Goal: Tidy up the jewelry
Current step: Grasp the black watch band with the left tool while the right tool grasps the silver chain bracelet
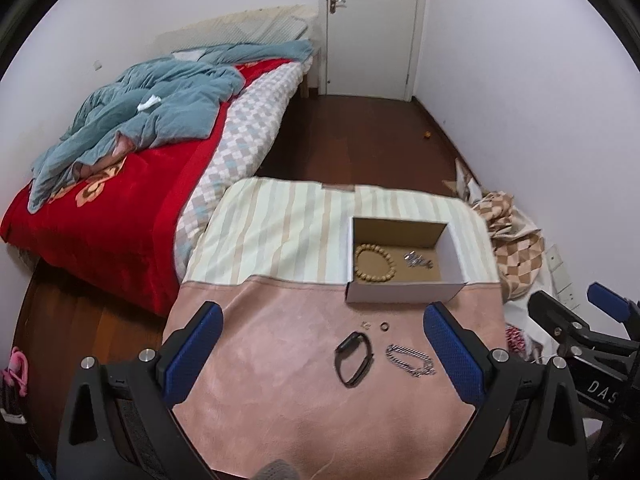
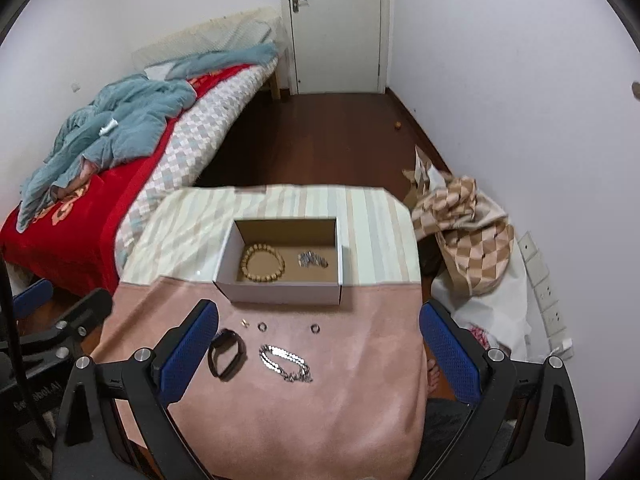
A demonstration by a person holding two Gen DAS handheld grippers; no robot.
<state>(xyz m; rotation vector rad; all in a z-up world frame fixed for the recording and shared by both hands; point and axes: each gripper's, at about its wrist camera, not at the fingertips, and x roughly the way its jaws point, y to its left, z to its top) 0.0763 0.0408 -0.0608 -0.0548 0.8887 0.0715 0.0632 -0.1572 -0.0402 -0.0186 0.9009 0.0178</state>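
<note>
An open cardboard box sits on the table and holds a wooden bead bracelet and a small silver chain. In front of it on the pink cloth lie a black band, a silver chain bracelet, a small gold earring and rings. My left gripper is open above the band. My right gripper is open above the chain bracelet. Both are empty.
The table has a pink cloth in front and a striped cloth behind. A bed with red and blue covers stands left. A checked cloth pile lies right of the table. A door is at the back.
</note>
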